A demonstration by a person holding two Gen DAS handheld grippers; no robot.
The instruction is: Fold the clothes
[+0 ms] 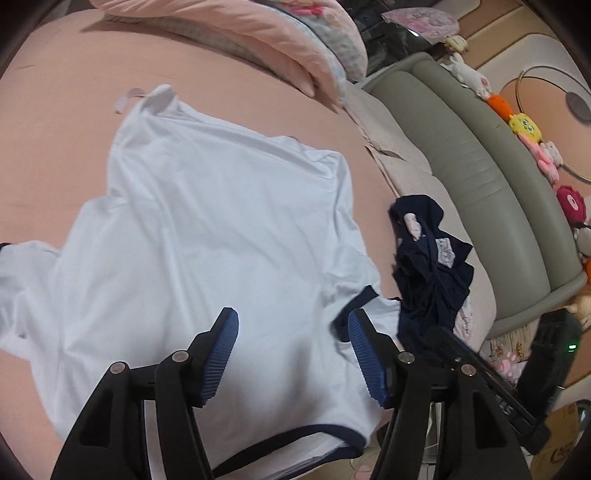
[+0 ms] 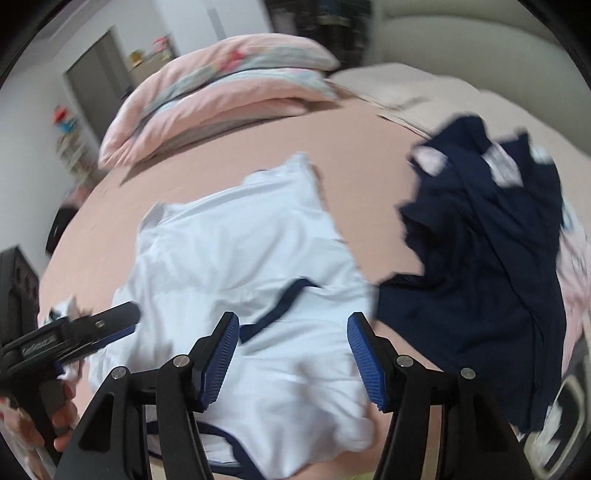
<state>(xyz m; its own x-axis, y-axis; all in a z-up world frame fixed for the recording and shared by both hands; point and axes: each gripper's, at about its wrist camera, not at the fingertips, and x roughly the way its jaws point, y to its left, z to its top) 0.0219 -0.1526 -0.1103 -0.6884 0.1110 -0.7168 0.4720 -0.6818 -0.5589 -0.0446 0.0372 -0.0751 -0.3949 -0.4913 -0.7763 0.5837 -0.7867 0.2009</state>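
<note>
A white t-shirt [image 1: 221, 229] with navy trim lies spread on the pink bed sheet [image 1: 55, 129], its collar toward me. It also shows in the right wrist view [image 2: 240, 258]. My left gripper [image 1: 293, 325] is open and empty, hovering above the shirt near the collar end. My right gripper [image 2: 293, 325] is open and empty above the shirt's near right part, by a navy-edged sleeve [image 2: 288, 299]. The left gripper also shows at the left of the right wrist view [image 2: 110, 321].
A crumpled navy garment [image 1: 428, 266] lies right of the shirt, also in the right wrist view [image 2: 480, 258]. Folded pink quilts [image 1: 258, 33] sit at the far end. A grey padded headboard [image 1: 480, 166] with plush toys [image 1: 524, 125] runs along the right.
</note>
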